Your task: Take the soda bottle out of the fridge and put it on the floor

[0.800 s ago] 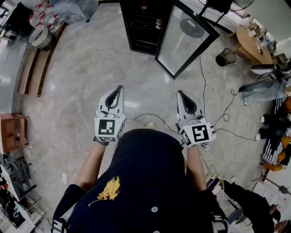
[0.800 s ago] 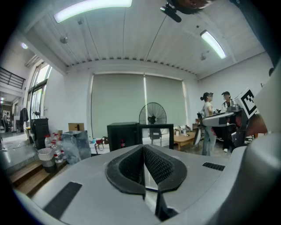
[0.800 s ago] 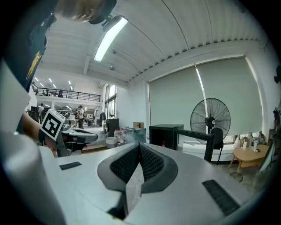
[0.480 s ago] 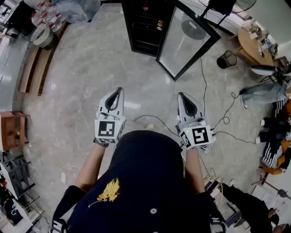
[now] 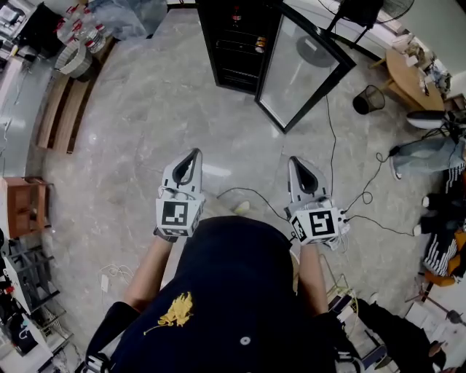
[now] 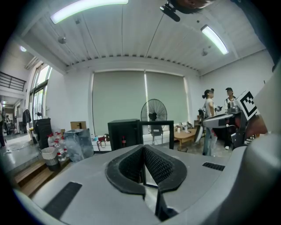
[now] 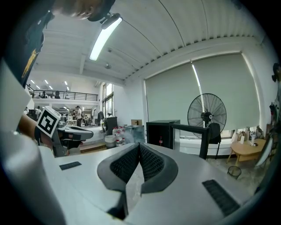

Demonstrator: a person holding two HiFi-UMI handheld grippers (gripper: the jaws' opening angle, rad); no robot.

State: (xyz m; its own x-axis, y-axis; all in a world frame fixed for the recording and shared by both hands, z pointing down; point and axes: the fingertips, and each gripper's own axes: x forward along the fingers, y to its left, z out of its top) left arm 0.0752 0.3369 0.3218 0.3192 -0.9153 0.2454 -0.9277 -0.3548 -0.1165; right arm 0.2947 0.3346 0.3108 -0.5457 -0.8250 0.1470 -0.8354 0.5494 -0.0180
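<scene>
The head camera looks steeply down from above the person onto the floor [image 5: 131,146]. It has the left hand-held gripper [image 5: 195,153] and the right hand-held gripper [image 5: 293,160] near, and the fridge [image 5: 237,44] far at the top edge. Each gripper camera sits close behind its own jaws and looks almost level across the room. Both gripper views share the fridge and the standing fan [image 6: 153,115].

I'm seeing an evenly bright room. Ceiling tube lights [image 6: 83,9] are blowing out to white in both gripper views, and daylight is coming in through tall windows [image 6: 37,90] at the left. The polished floor [image 5: 131,131] is throwing back soft glare patches in the head view, while the fridge [image 5: 237,40] interior is reading dark. Both gripper views are bending hard at the edges and vignetting to black in the corners. The left gripper [image 6: 143,151] is looking soft nearest the lens.
</scene>
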